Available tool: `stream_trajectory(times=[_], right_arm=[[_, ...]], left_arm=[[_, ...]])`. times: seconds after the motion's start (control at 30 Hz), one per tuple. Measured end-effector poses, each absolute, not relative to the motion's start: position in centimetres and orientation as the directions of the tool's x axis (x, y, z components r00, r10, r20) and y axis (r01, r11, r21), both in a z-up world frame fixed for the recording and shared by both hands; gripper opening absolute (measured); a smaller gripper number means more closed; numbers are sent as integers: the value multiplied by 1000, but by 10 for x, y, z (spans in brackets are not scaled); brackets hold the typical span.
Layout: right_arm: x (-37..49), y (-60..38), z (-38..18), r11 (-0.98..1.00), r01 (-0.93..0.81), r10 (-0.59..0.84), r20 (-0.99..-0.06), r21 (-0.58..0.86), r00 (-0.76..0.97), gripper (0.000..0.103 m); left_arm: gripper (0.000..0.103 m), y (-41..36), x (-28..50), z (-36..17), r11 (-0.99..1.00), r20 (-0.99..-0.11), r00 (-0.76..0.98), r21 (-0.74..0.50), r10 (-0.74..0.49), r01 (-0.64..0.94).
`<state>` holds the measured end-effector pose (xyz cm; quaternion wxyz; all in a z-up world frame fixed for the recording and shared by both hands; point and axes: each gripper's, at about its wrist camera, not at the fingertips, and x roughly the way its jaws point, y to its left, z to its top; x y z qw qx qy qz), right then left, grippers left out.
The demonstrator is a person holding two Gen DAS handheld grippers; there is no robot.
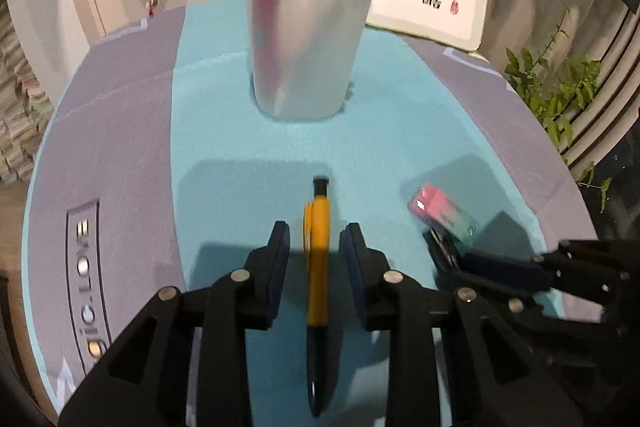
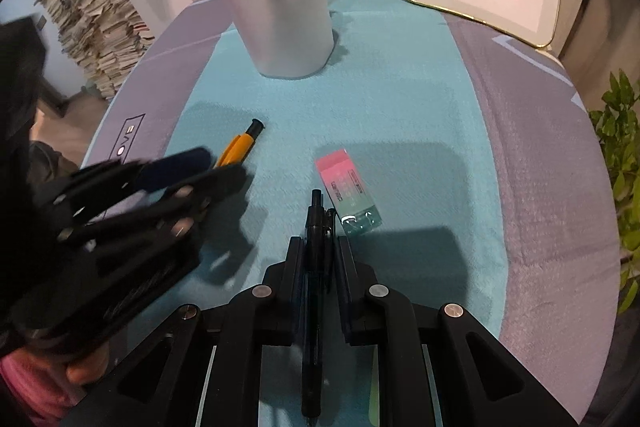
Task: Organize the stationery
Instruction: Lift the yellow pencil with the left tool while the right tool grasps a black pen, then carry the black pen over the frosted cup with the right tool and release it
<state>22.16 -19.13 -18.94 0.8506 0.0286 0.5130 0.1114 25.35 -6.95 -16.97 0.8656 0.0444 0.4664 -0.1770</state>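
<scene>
On a desk laid with a teal mat point(image 1: 400, 115), a frosted pen cup point(image 1: 304, 55) already stocked with pens serves as the collection point for loose stationery. Nearest the left edge, well in front of the cup, the left gripper point(image 1: 316, 247) straddles a yellow pen point(image 1: 318, 259) lying on the mat; its jaws stand slightly apart on either side of the barrel, the pads clear of it, apparently lined up for a pickup. To the right of that pen, in front of the cup, the right gripper point(image 2: 316, 259) is clamped on a dark pen point(image 2: 316, 259), its shaft running lengthwise between the fingers, likely so it can be tipped into the cup; whether it has left the mat is hard to tell. Just right of it lies a pink-and-green eraser point(image 2: 348, 193), untouched.
</scene>
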Motion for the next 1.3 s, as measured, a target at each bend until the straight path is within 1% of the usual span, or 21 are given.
stream_trajectory(times=[0.1, 0.17, 0.2, 0.27, 0.4, 0.47, 0.5, 0.53, 0.63, 0.83, 0.97, 1.3], right_arm=[[221, -192, -189, 973, -162, 223, -866, 166, 447, 16], [223, -190, -190, 974, -167, 214, -867, 154, 450, 16], [223, -188, -190, 975, -168, 209, -867, 147, 452, 16], [223, -185, -190, 976, -175, 196, -870, 129, 453, 17], [226, -180, -189, 977, -179, 186, -867, 114, 463, 22], [226, -176, -189, 979, -188, 166, -862, 84, 479, 22], [226, -176, -189, 979, -186, 161, -862, 80, 480, 18], [227, -177, -189, 979, -180, 172, -861, 96, 479, 17], [227, -188, -185, 969, -162, 242, -846, 186, 476, 17], [215, -191, -158, 958, -176, 286, -796, 226, 533, 17], [204, -192, -138, 956, -187, 294, -758, 227, 583, 17], [200, -193, -101, 953, -202, 303, -689, 225, 659, 17]], left_arm=[[25, -72, 256, -169, 935, -822, 509, -76, -255, 347], [15, -72, 255, -170, 937, -819, 520, -57, -241, 344], [12, -73, 255, -170, 937, -820, 524, -43, -231, 346], [12, -75, 253, -170, 933, -823, 517, -42, -236, 358], [12, -69, 248, -163, 935, -810, 532, -56, -248, 351], [12, -64, 244, -155, 935, -798, 543, -71, -262, 346], [12, -58, 241, -150, 937, -788, 555, -77, -267, 341], [12, -54, 238, -145, 938, -780, 563, -82, -271, 337], [11, -38, 227, -130, 941, -752, 593, -106, -287, 321], [11, -23, 212, -104, 944, -700, 646, -130, -305, 304], [11, -21, 203, -92, 941, -670, 671, -139, -318, 307], [12, -18, 194, -77, 940, -634, 703, -125, -323, 318]])
